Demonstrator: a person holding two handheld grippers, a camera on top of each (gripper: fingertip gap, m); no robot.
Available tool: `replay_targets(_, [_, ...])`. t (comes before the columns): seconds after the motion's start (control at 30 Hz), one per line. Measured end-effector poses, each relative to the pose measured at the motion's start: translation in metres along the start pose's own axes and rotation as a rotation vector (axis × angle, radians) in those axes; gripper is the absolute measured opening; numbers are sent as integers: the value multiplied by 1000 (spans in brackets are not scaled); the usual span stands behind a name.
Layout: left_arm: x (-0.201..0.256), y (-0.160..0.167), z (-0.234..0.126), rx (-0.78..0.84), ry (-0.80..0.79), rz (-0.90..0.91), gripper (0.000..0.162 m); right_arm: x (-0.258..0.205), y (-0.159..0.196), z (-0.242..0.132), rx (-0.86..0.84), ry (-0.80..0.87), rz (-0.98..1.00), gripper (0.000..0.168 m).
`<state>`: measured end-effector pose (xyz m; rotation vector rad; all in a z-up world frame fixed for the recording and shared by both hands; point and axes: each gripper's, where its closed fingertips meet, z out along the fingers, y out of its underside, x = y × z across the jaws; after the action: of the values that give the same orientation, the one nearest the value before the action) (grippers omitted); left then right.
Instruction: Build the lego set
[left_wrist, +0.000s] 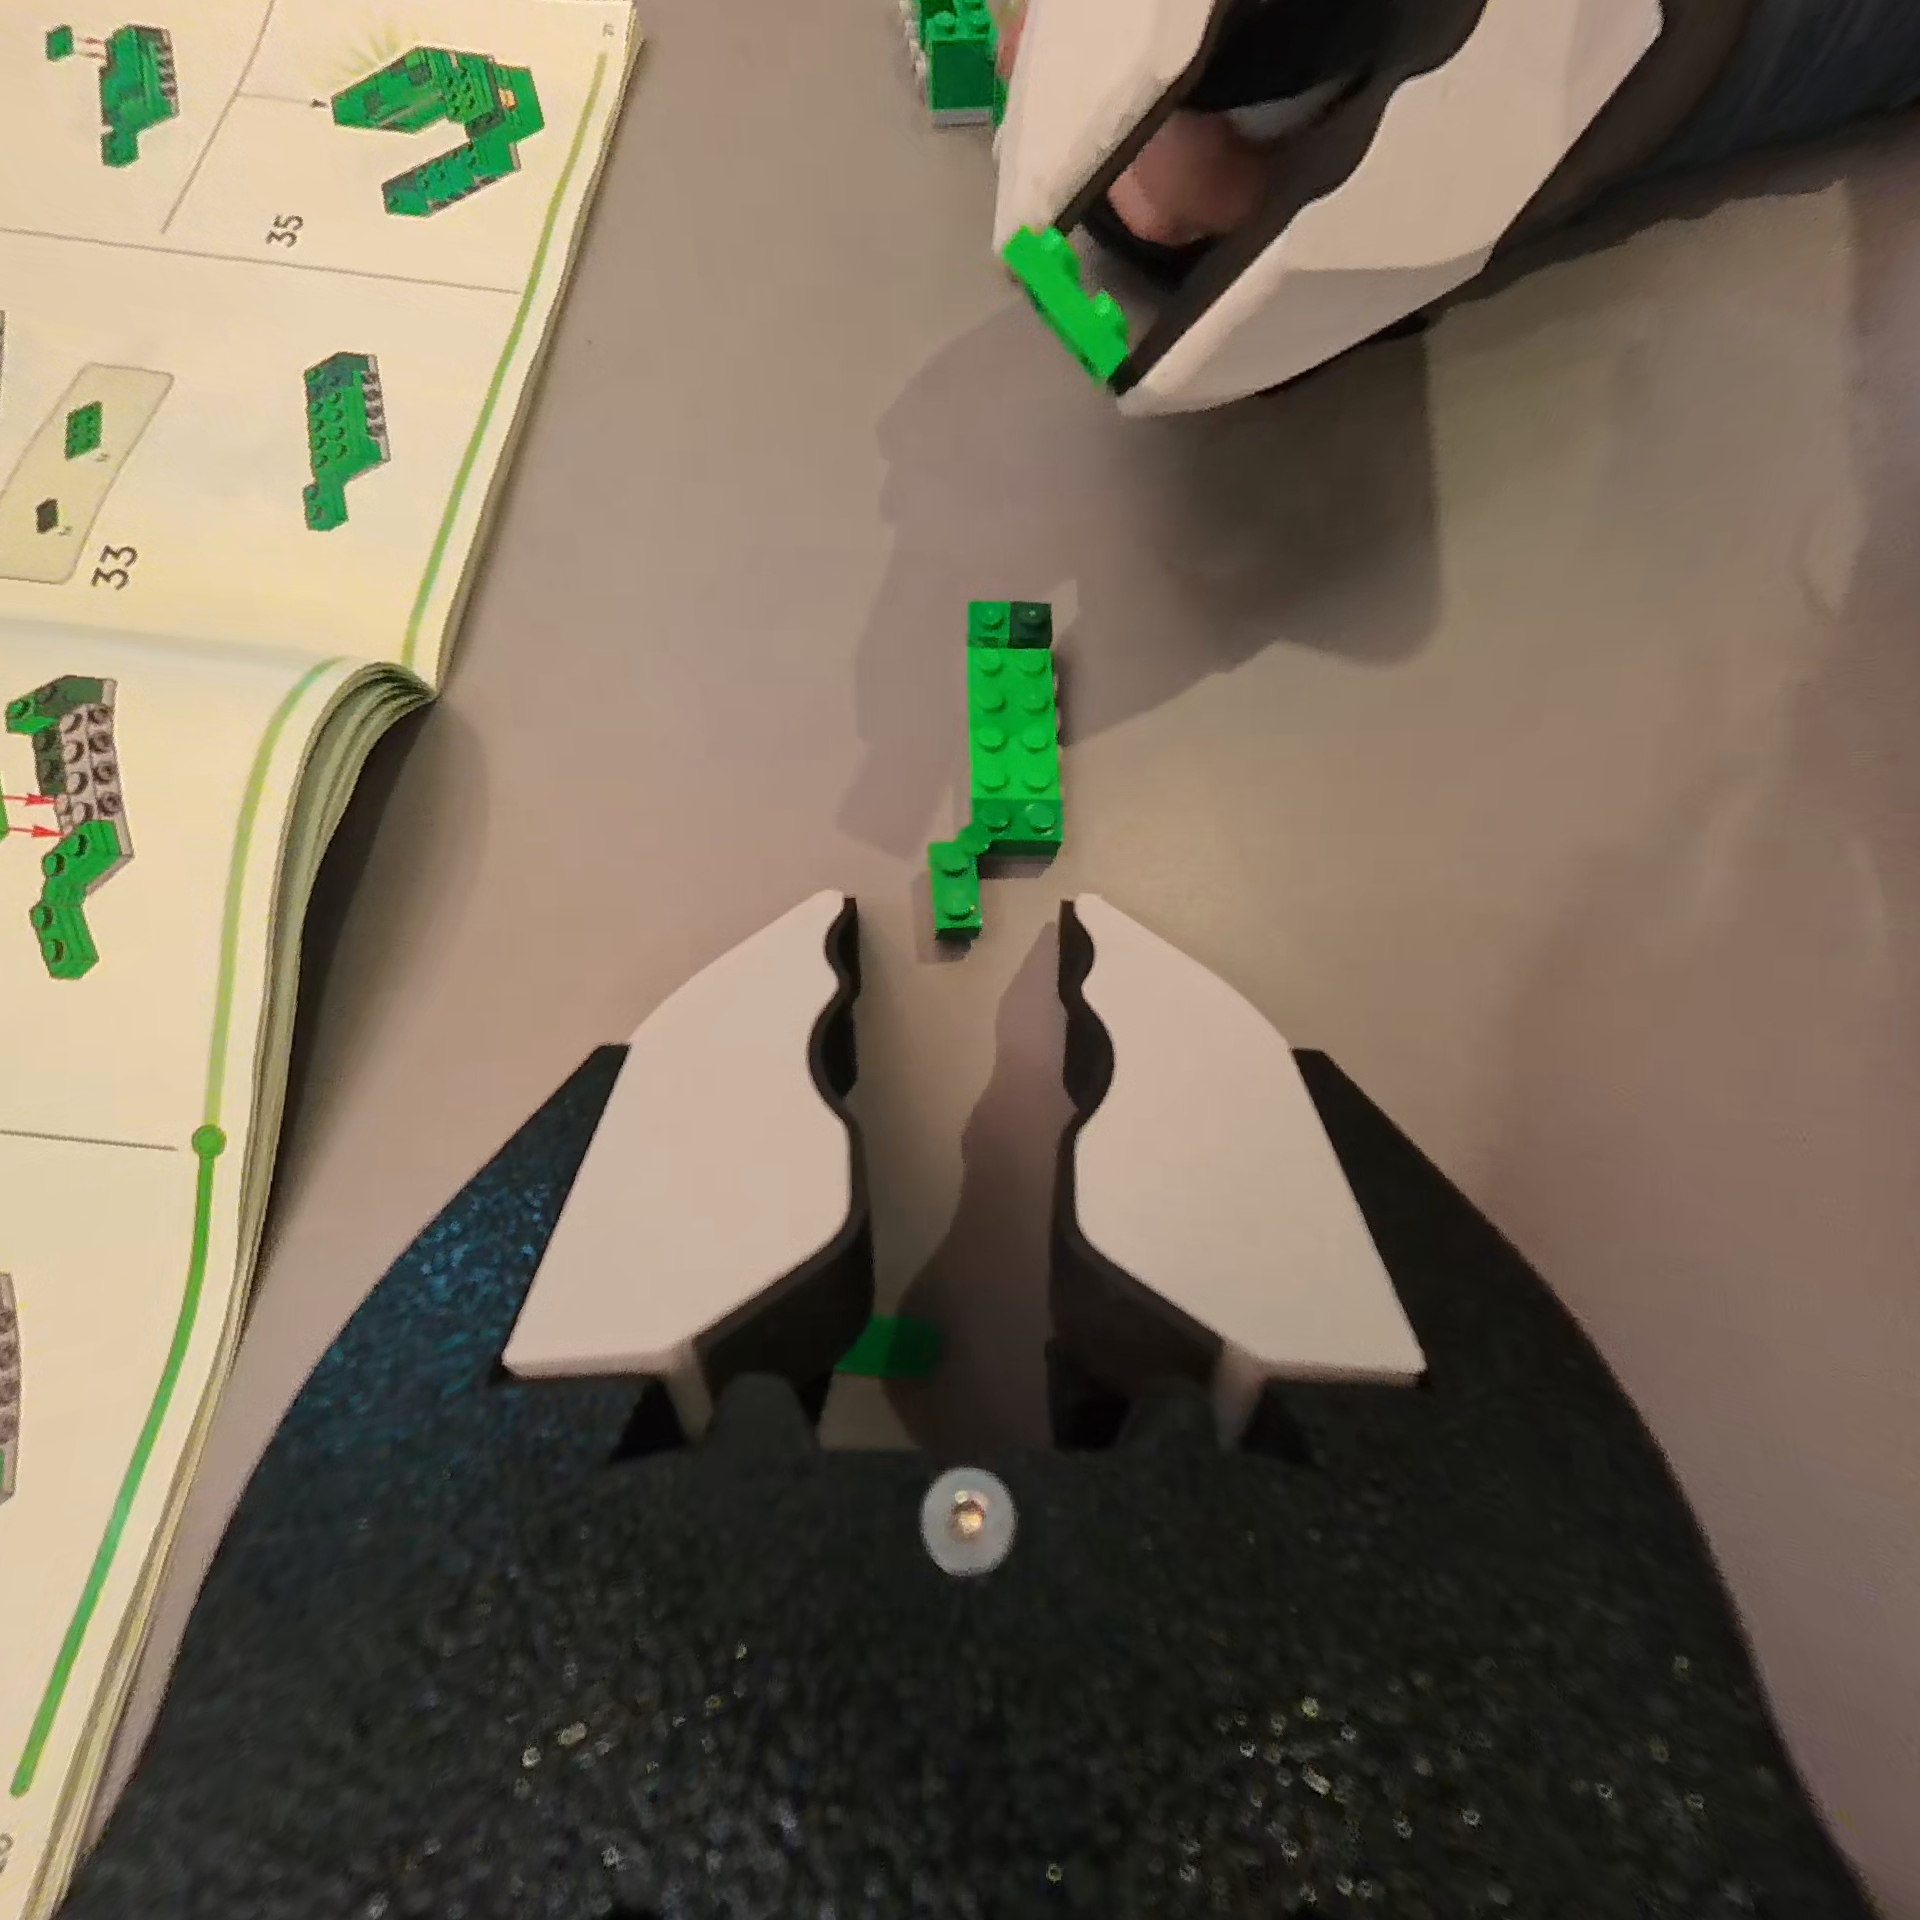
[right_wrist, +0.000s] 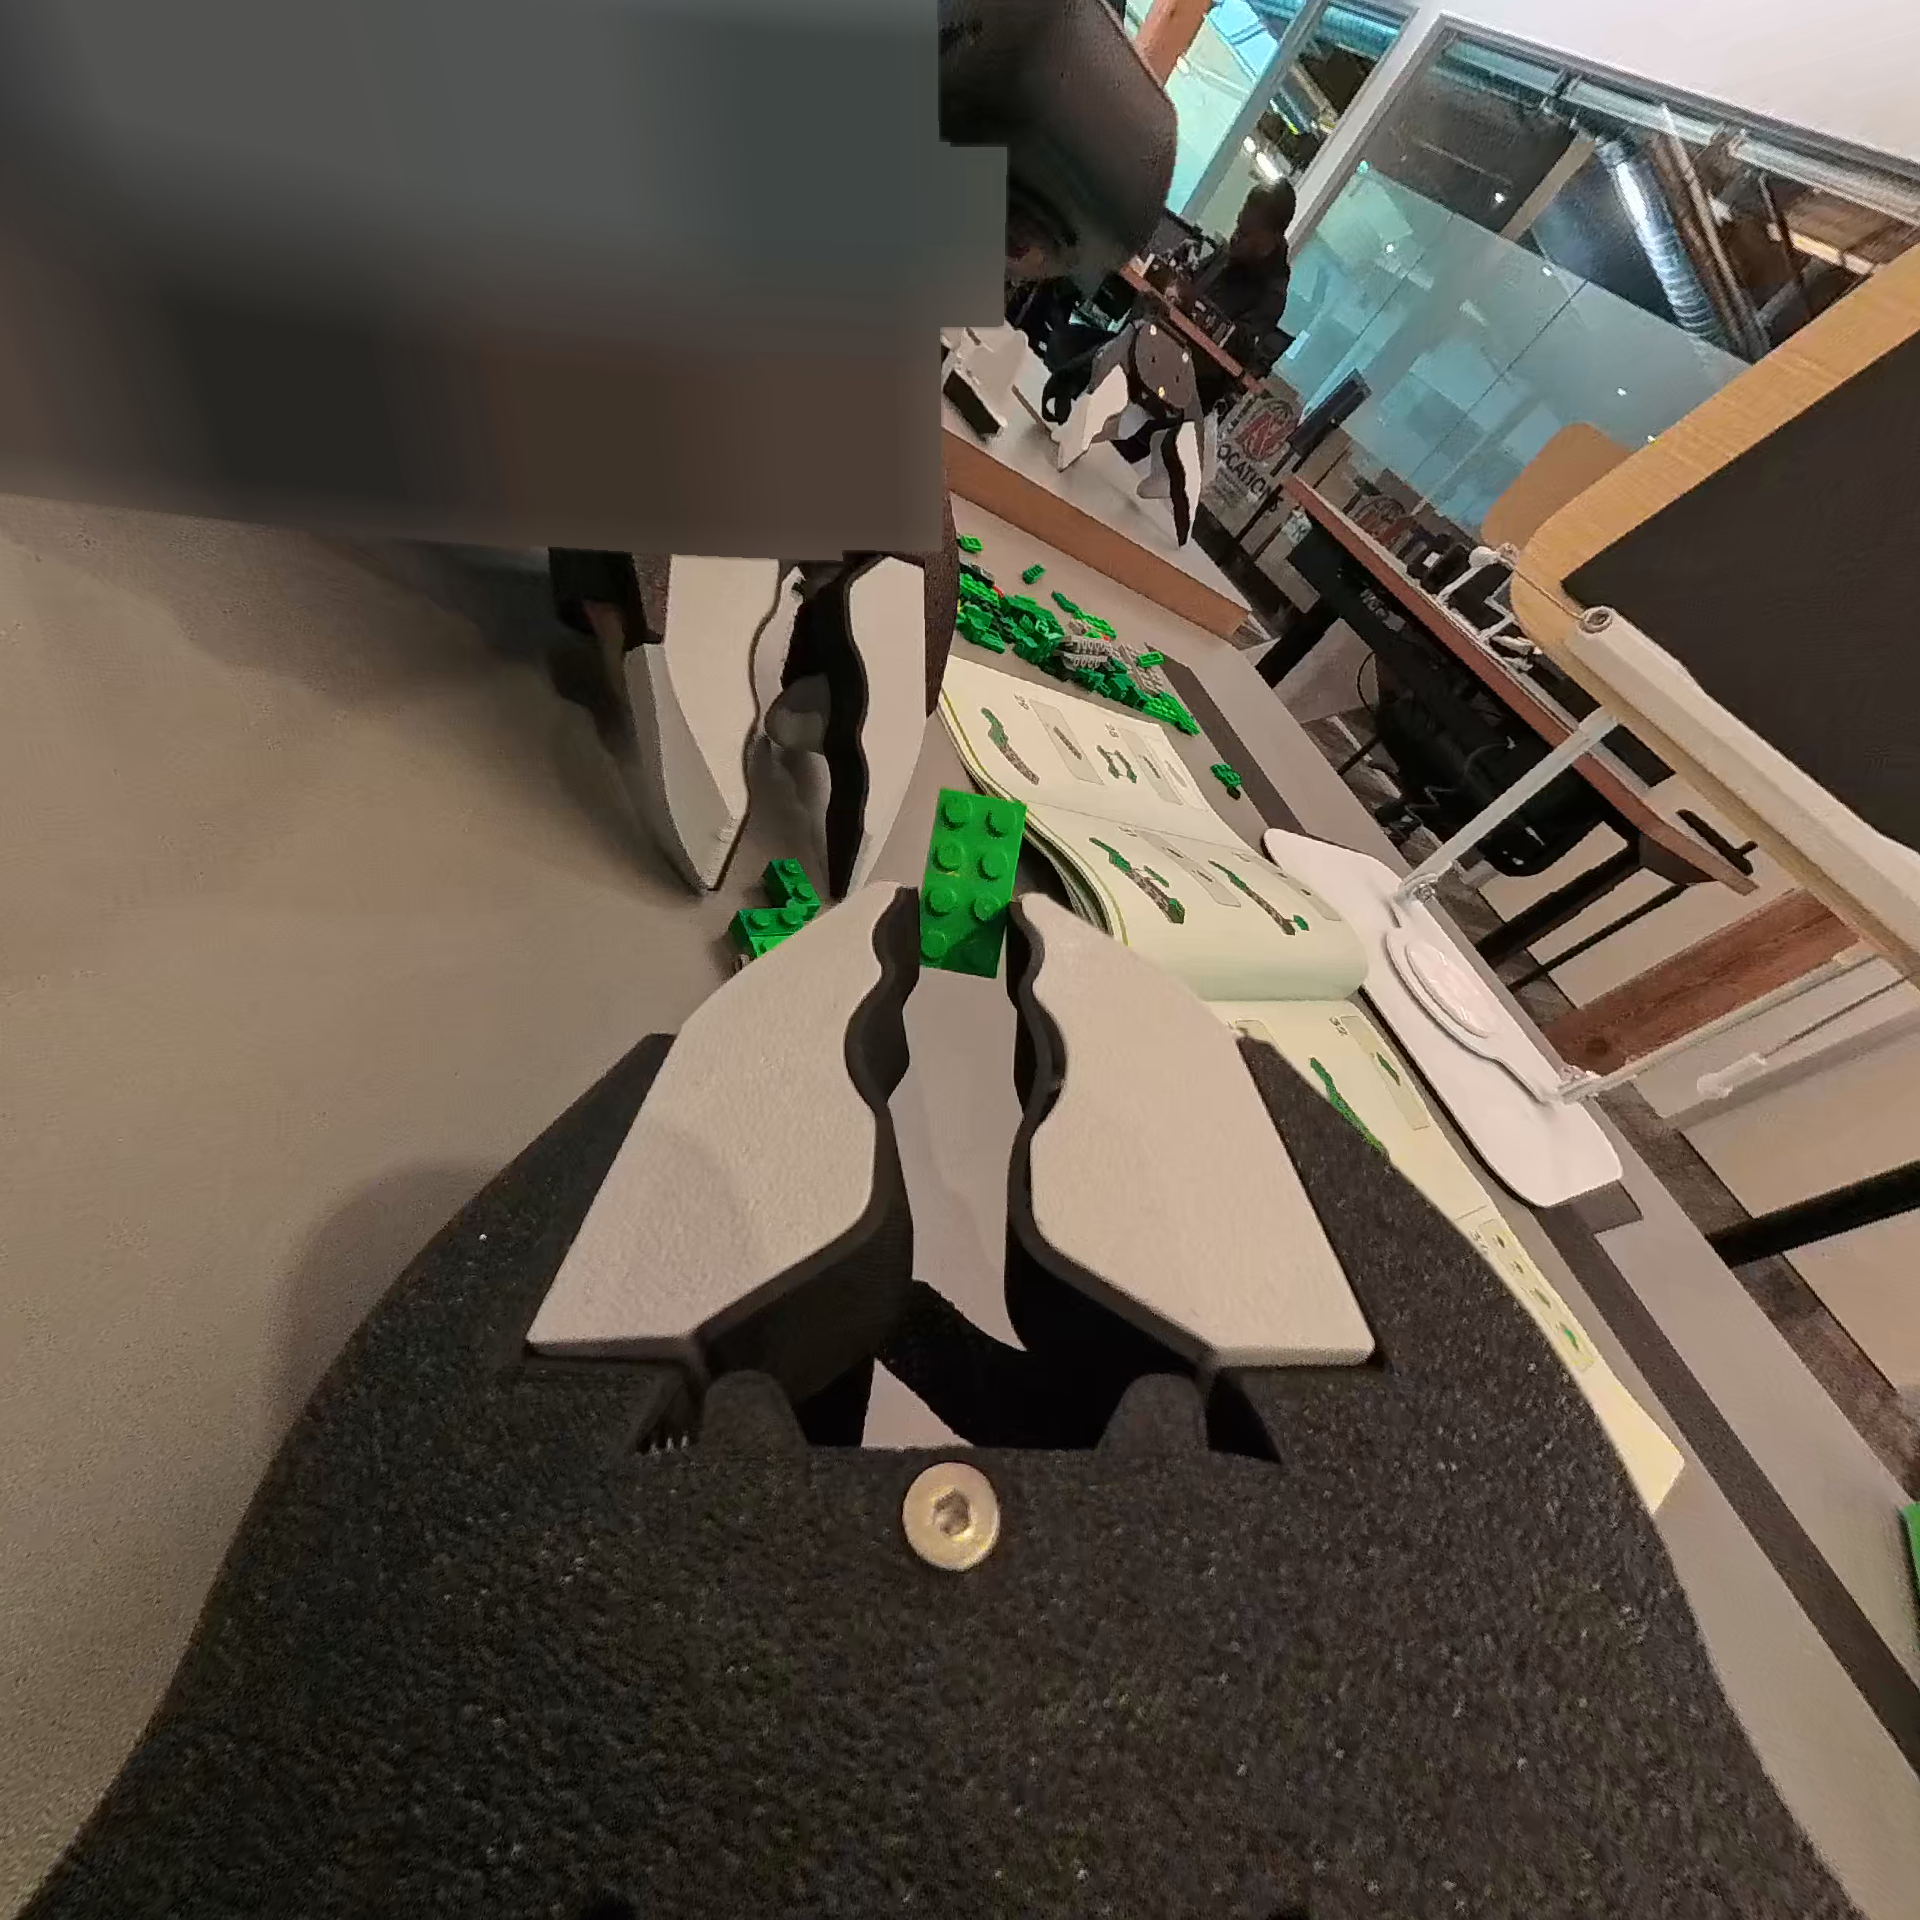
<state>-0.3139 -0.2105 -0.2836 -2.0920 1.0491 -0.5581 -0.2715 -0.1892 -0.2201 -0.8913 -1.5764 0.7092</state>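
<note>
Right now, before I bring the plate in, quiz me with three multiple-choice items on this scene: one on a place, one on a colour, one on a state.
1. Where does the green assembly lie in the left wrist view?
A. on the open instruction booklet
B. on the grey table, just ahead of the left gripper
C. between the right gripper's fingers

2. What colour is the single stud piece at the assembly's far corner?
A. dark green
B. red
C. white

3. What state is the right gripper in?
A. wide open and empty
B. shut on a green plate
C. resting on the booklet

Answers:
1 B: it sits on bare table just beyond the left fingertips.
2 A: that corner is clearly darker than the bright green rest.
3 B: both views show the plate pinched at its tips.
</note>
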Motion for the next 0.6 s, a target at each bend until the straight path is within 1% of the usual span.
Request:
replay_targets(0.17, [0, -1, 2, -4, -18, 18, 33, 3, 1, 0, -5, 11, 17, 15])
replay_targets(0.27, [1, -3, 5, -8, -35, 42, 29, 3, 2, 0, -9, 11, 15, 15])
replay_targets(0.33, [3, -4, 7, -8, -30, 53, 23, 2, 2, 1, -10, 10, 11, 15])
replay_targets(0.4, [3, -5, 8, -9, -36, 57, 11, 2, 2, 1, -10, 10, 10, 15])
replay_targets(0.43, [3, -5, 8, -9, -39, 60, 10, 2, 2, 1, -11, 10, 11, 15])
replay_targets(0.6, [4, -5, 7, -6, -63, 103, 9, 2, 2, 0, -10, 9, 12, 15])
